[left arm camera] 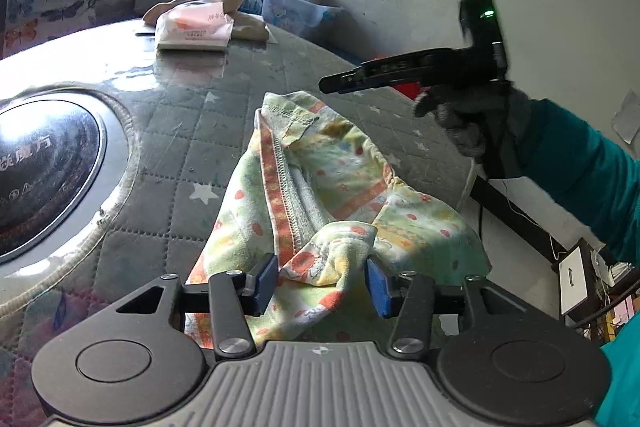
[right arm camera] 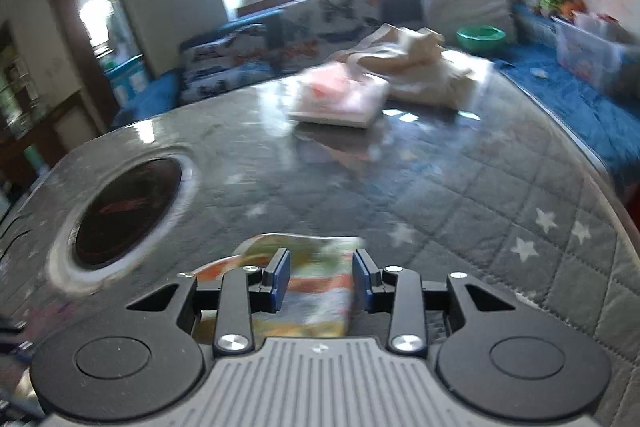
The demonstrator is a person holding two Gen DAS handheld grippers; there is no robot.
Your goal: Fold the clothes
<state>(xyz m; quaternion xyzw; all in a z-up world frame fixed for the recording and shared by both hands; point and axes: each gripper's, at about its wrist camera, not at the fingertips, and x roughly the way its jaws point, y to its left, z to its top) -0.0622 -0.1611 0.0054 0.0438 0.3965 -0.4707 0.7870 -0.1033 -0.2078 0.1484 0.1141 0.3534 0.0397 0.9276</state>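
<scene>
Grey quilted star-print table cover (left arm camera: 192, 131), round black cooktop (left arm camera: 36, 167) inset to the left. Green floral garment (left arm camera: 320, 187) lies crumpled directly ahead of the left gripper (left arm camera: 322, 285), jaws spread, cloth bunched between them (not pinched). Right gripper (right arm camera: 320, 279) hovers spread over the same garment; view blurred. Tissue pack (left arm camera: 194, 29) far end.
</scene>
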